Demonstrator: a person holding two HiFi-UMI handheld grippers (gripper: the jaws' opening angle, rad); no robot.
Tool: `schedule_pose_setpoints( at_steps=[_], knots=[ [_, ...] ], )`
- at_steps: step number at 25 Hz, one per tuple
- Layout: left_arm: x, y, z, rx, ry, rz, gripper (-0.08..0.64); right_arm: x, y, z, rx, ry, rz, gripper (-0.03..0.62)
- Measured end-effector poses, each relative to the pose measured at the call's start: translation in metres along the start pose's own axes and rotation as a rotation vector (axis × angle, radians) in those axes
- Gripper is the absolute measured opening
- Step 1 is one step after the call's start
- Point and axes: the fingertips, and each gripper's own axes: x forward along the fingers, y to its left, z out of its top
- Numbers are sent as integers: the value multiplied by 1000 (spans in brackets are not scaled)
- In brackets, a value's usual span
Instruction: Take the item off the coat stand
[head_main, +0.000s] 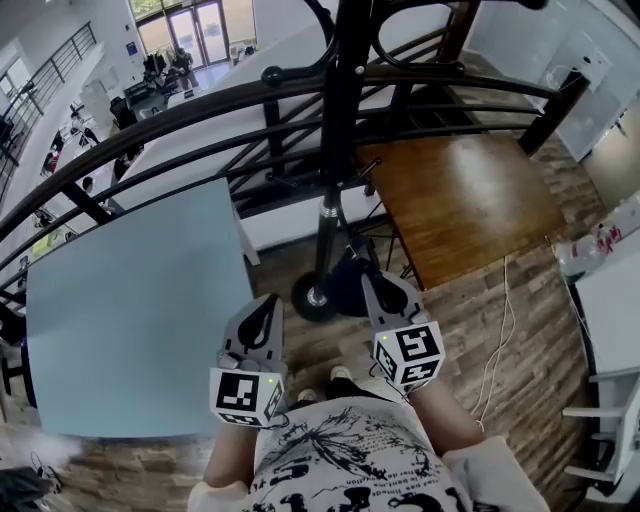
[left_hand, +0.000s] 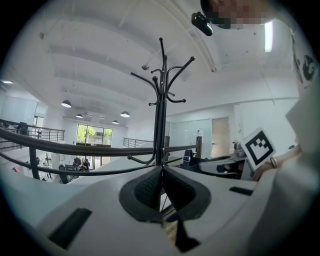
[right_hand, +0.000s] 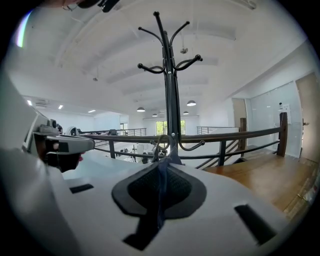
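The black coat stand (head_main: 335, 150) rises ahead of me, its round base (head_main: 313, 298) on the wooden floor. A dark blue item (head_main: 348, 280) hangs low beside the pole. My right gripper (head_main: 370, 278) is shut on it. In the right gripper view a thin blue strap (right_hand: 161, 172) runs between the closed pads of the right gripper (right_hand: 161, 192) up to a low hook (right_hand: 159, 149) on the stand (right_hand: 171, 90). My left gripper (head_main: 267, 303) sits left of the base, shut with nothing in it. In the left gripper view its pads (left_hand: 150, 187) meet in front of the pole (left_hand: 160, 110).
A pale blue table (head_main: 130, 320) stands at the left and a brown wooden table (head_main: 465, 195) at the right. A black curved railing (head_main: 200, 110) runs behind the stand. A white cable (head_main: 500, 340) lies on the floor at the right.
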Motion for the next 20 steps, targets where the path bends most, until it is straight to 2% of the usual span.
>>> schedule_pose_setpoints(
  at_steps=[10, 20],
  knots=[
    [-29, -6, 31, 38, -54, 52, 5, -52, 3, -11, 21, -9, 19, 15],
    [-63, -23, 21, 56, -58, 80, 5, -82, 11, -25, -30, 13, 40, 15]
  ],
)
